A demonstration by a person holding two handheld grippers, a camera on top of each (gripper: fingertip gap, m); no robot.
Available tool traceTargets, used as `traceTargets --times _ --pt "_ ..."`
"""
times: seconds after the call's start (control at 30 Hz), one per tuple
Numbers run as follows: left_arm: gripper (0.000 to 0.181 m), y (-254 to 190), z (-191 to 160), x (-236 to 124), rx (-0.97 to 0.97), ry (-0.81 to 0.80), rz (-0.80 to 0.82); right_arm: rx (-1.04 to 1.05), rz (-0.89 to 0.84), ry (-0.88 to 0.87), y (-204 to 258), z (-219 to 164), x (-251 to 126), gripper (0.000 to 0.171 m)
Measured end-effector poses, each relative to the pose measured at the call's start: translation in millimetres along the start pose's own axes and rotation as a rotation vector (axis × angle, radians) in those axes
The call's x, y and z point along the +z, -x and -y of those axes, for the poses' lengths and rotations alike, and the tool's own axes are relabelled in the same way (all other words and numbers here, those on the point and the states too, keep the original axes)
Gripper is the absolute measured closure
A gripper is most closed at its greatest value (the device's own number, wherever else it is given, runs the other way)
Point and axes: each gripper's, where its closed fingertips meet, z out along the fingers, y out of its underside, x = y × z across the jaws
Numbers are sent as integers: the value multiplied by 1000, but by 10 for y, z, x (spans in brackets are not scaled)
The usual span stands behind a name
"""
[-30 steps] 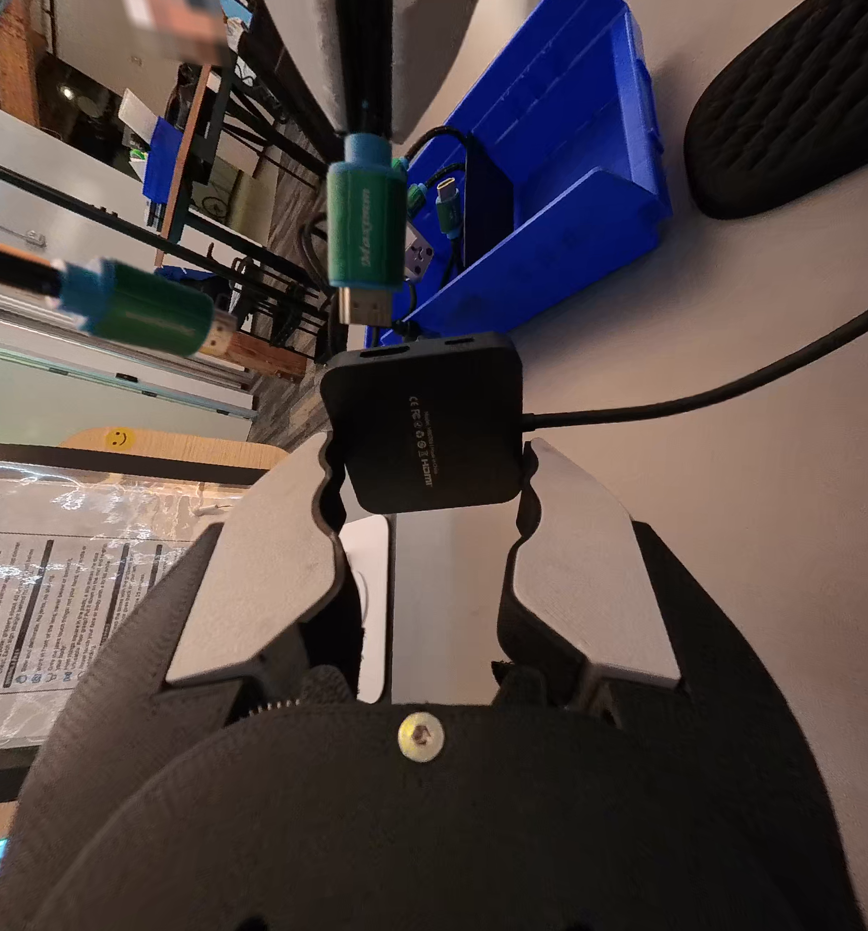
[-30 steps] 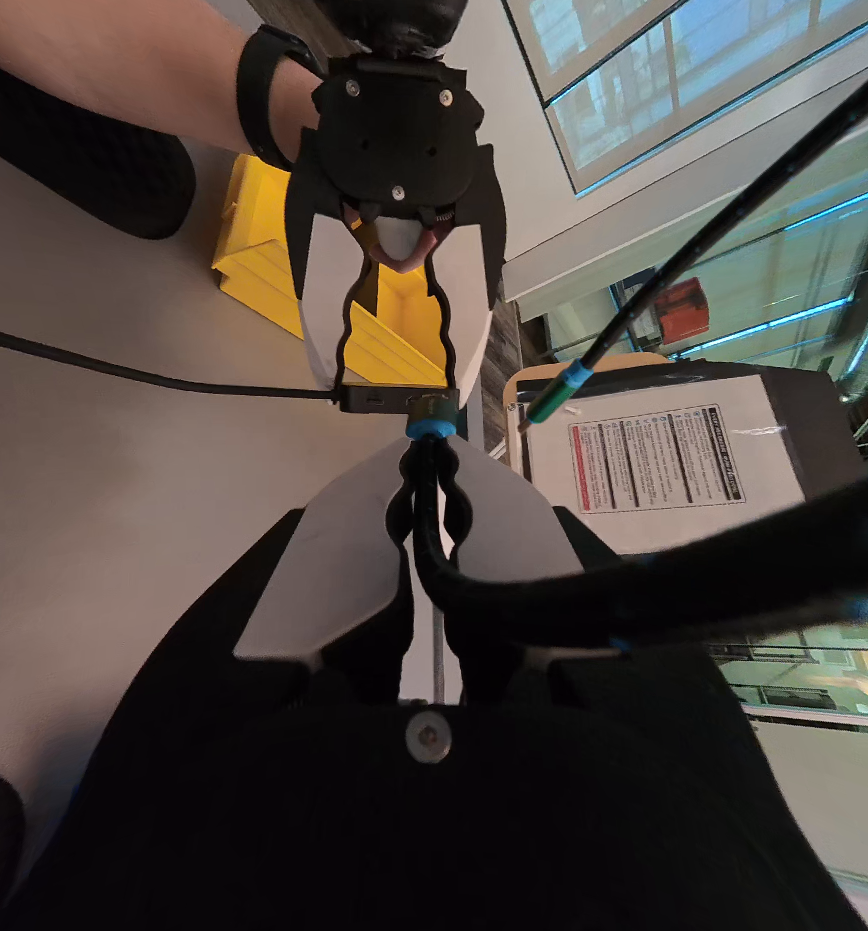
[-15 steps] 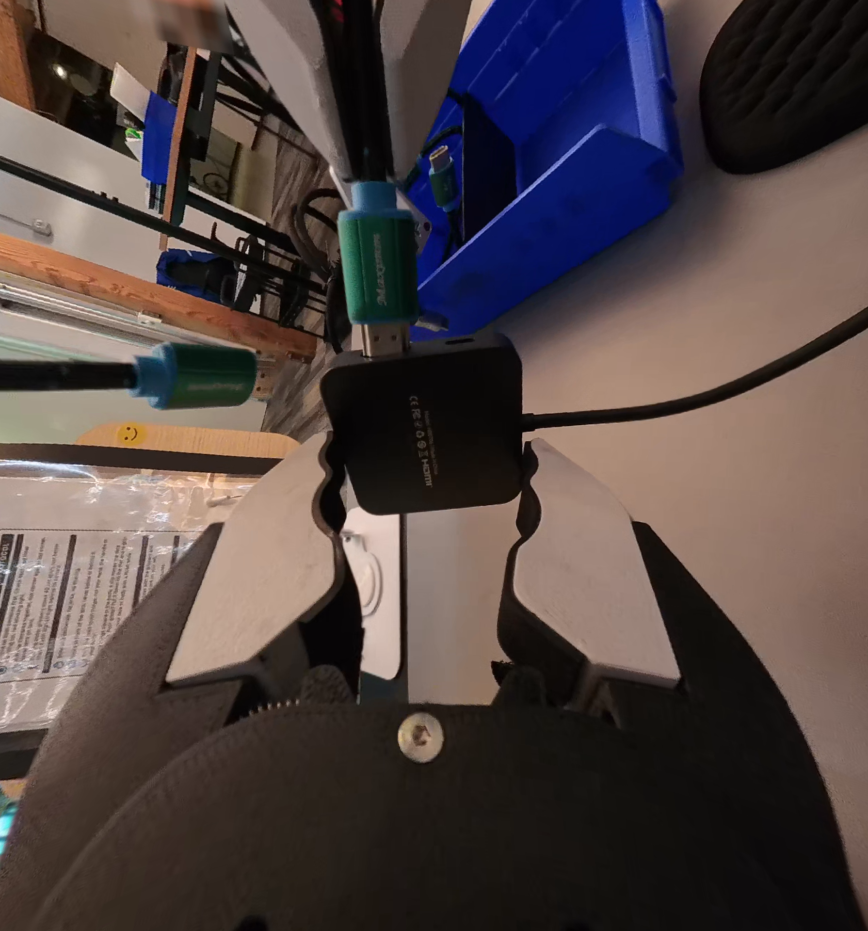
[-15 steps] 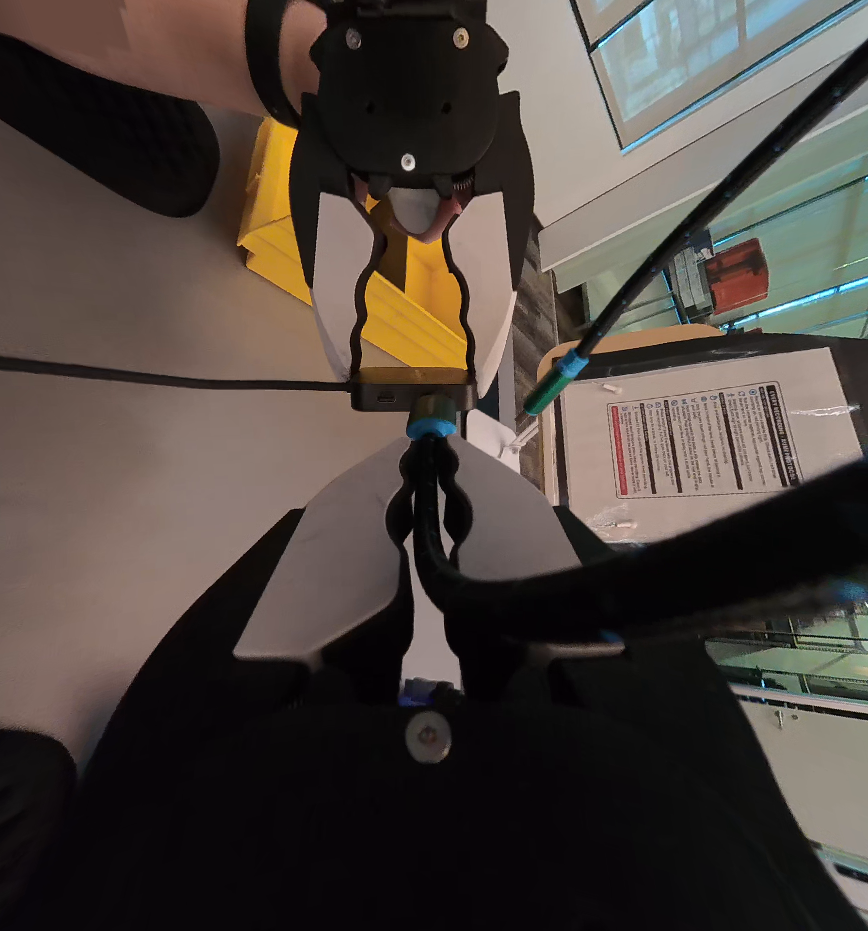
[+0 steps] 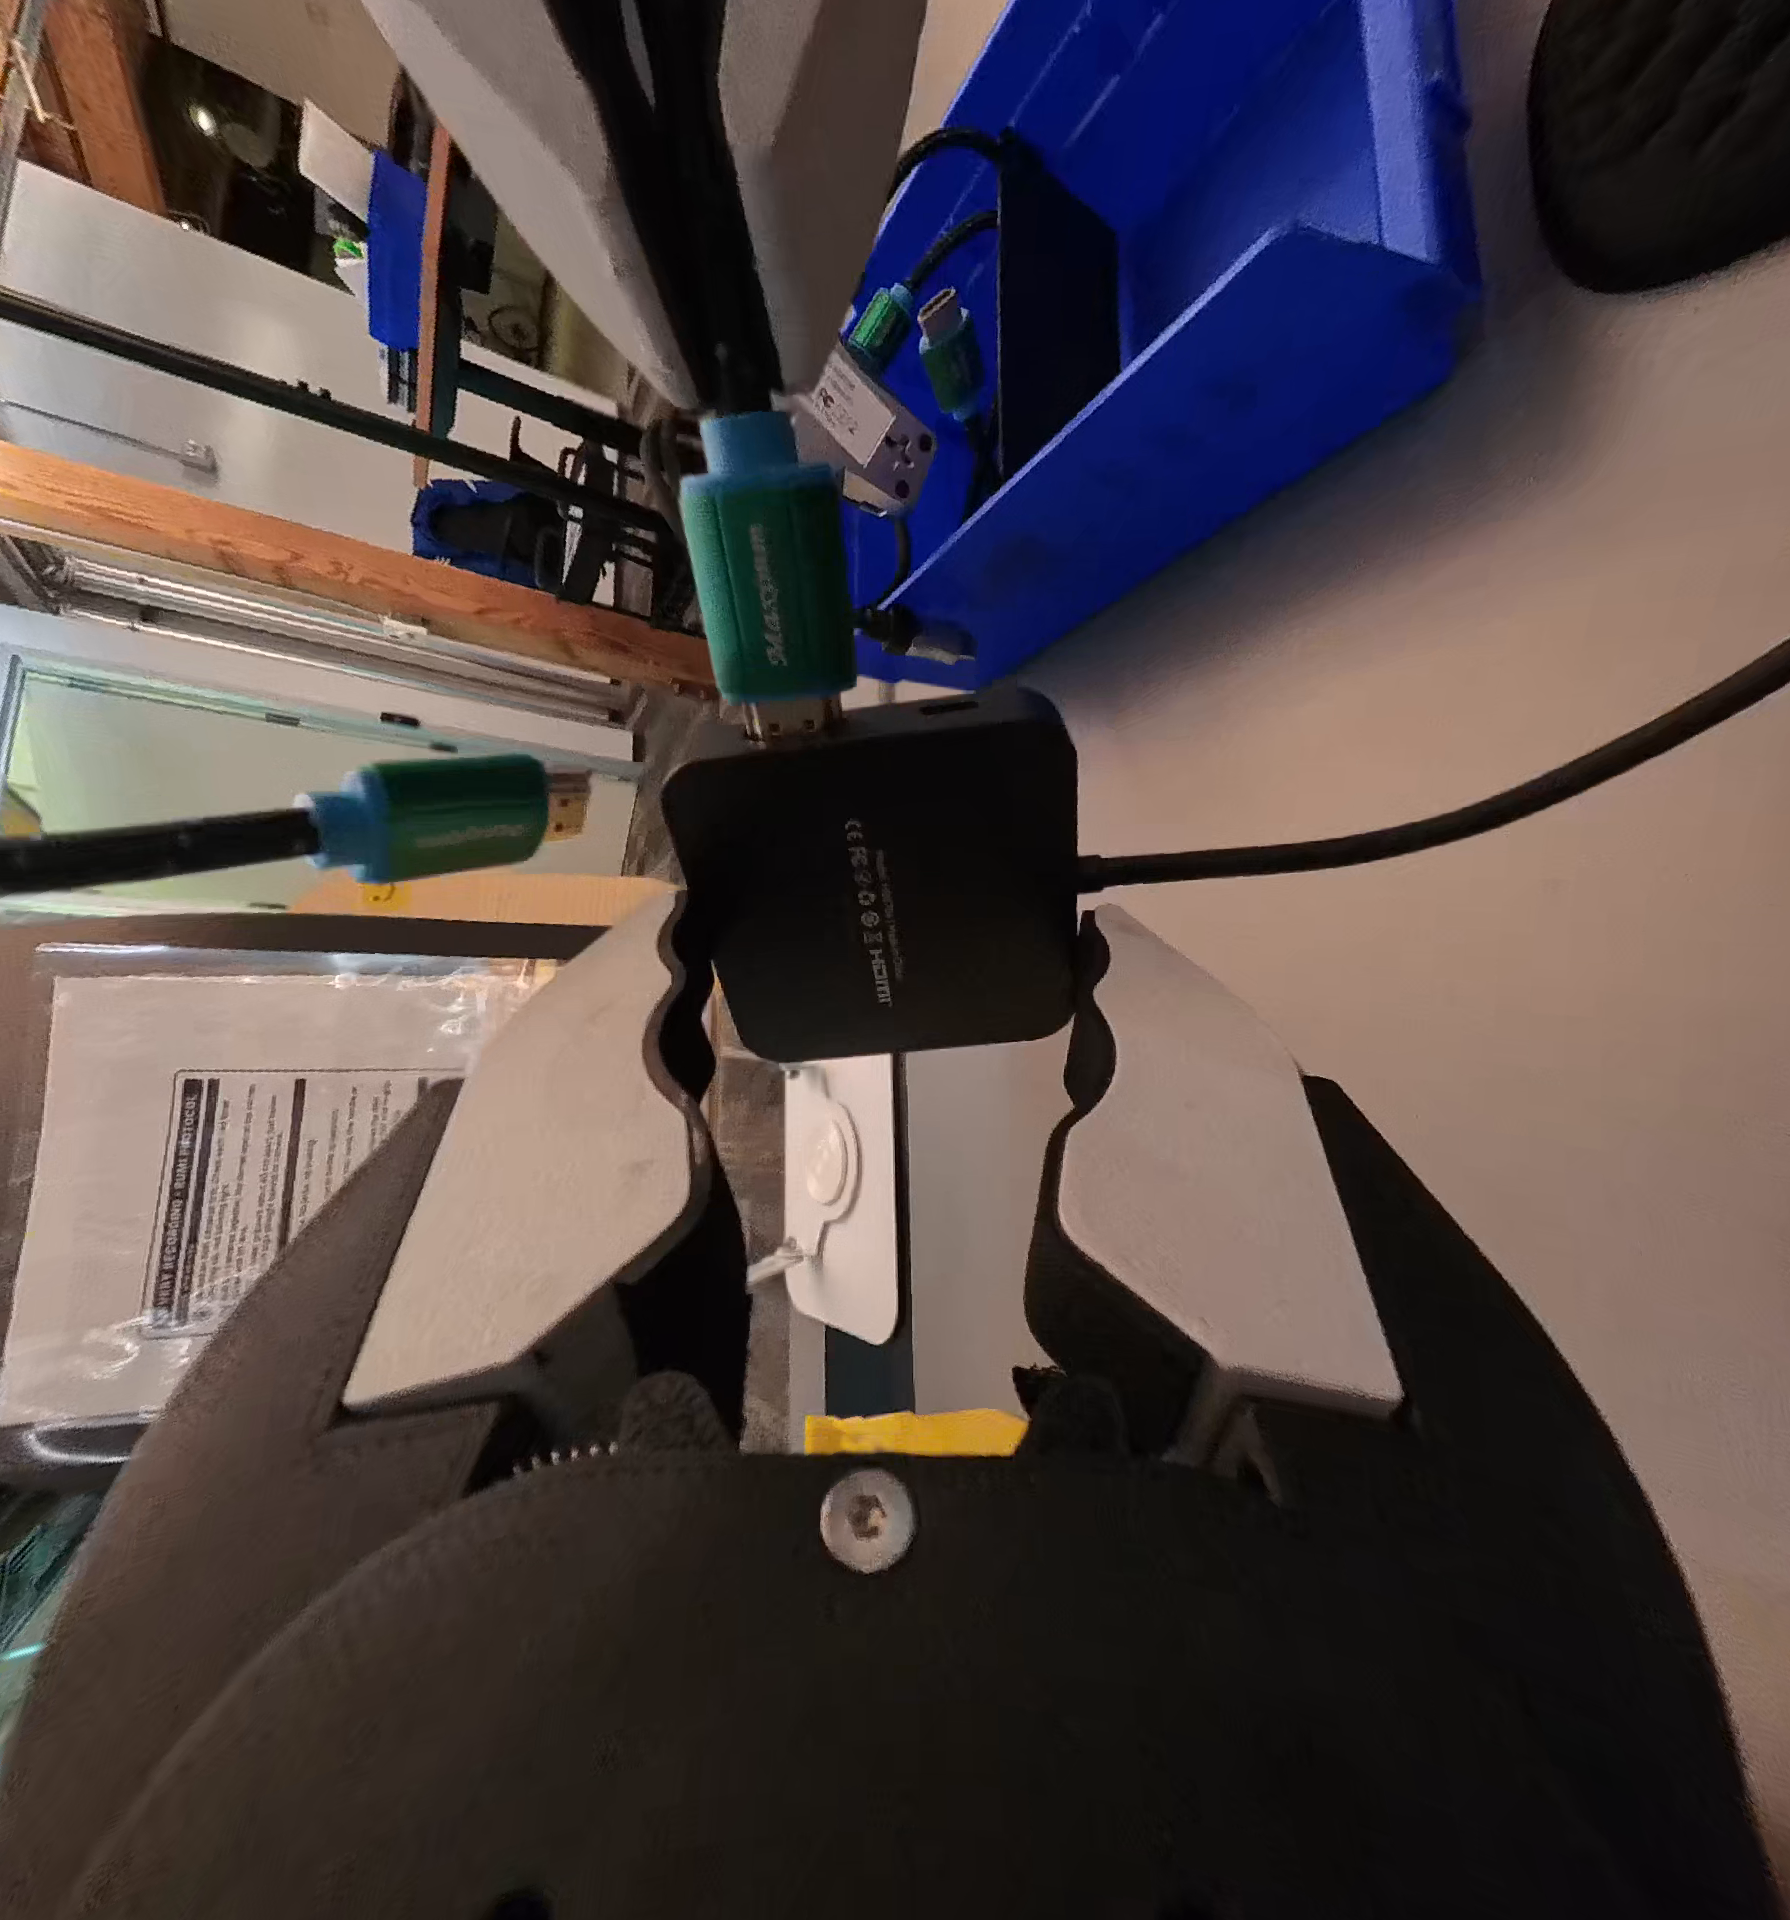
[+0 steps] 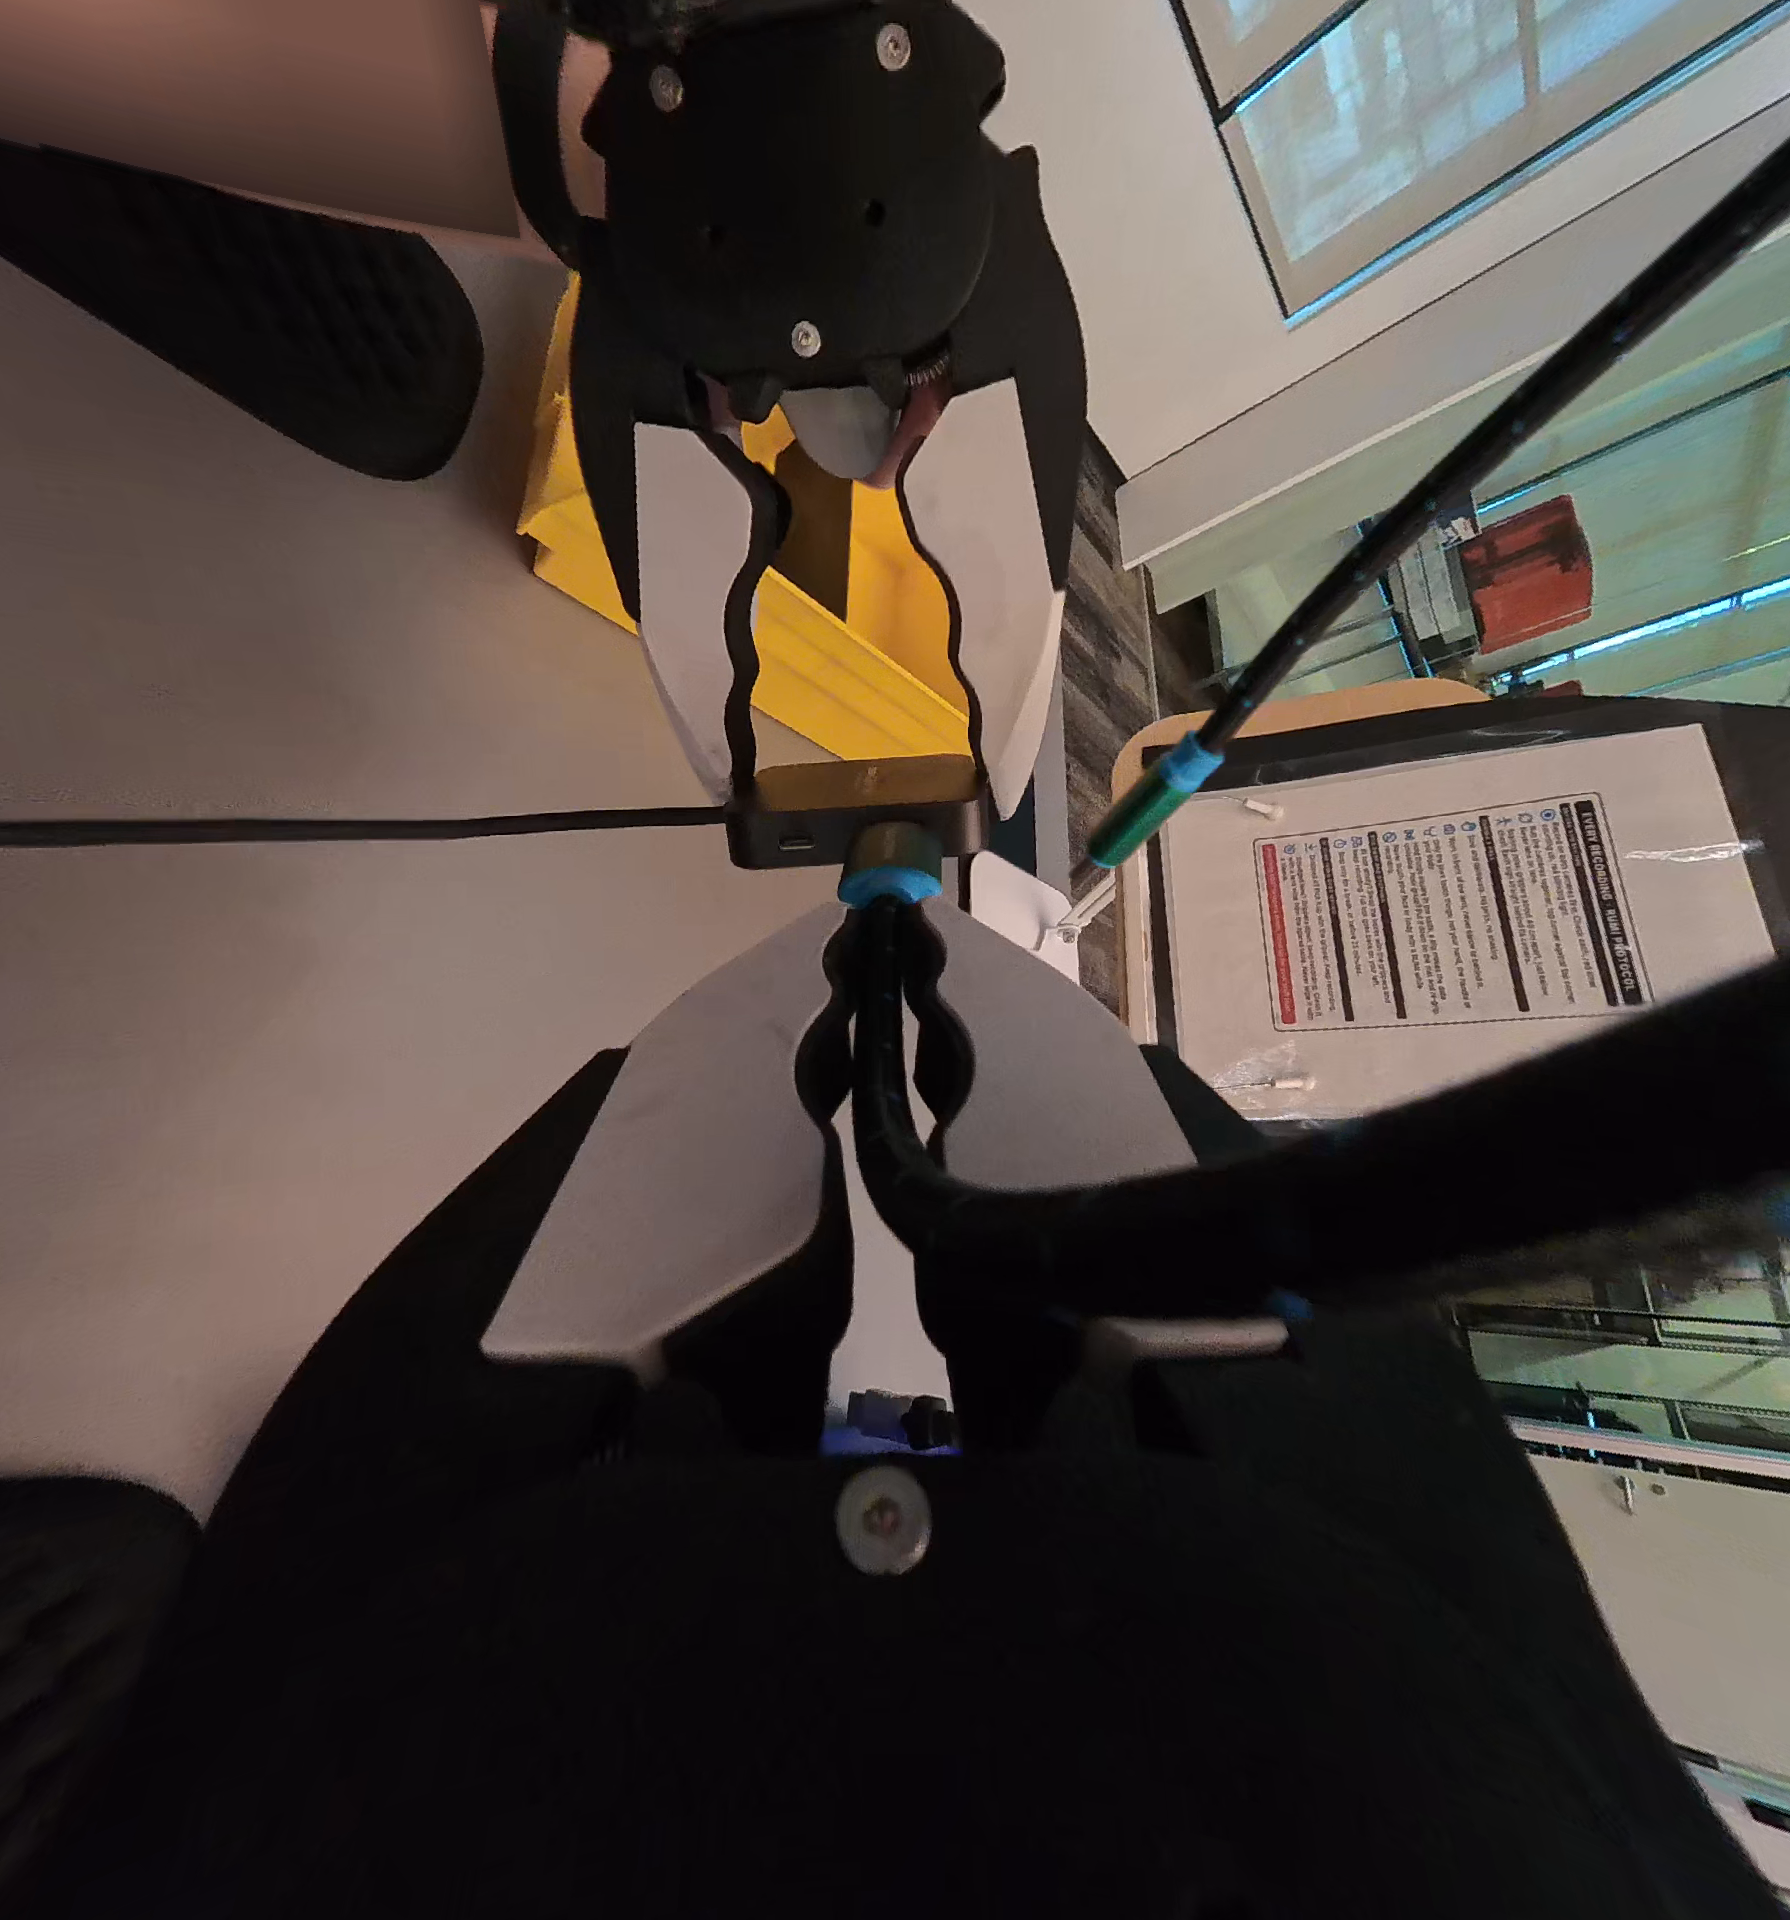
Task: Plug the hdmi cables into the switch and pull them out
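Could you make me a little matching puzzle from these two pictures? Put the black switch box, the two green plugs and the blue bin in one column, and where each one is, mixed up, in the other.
Things:
1. black switch box
2. green plug under the right hand-held gripper
3. second green plug
4. blue bin

Places:
A. dangling free in the air, metal tip bare
B. standing on the table, with spare cables inside
C. clamped between the fingers of the left hand-held gripper
D. metal tip entering a port on the box's edge

Pairs: 1-C, 2-D, 3-A, 4-B
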Motion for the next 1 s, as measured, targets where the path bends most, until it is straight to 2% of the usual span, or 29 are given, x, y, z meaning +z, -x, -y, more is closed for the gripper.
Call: traceTargets --times 0.1,0.2,0.3,0.6,0.77,1.0 --pt "115 1 5 -2 15 30 11 -10 -3 -10 3 28 -5 163" --pt "115 -20 75 -14 -8 -2 -2 -5 2 -109 17 214 -25 164" --pt "115 -20 71 38 -16 -4 5 -39 -27 -3 14 122 -30 163" --pt "115 -44 40 58 -92 -22 -47 17 -2 -32 -9 69 9 163" --pt "115 -44 131 8 -108 -83 -71 70 17 -78 -32 42 -85 163" --pt "115 -214 40 -35 -176 -11 -236 53 57 -84 42 42 35 161"
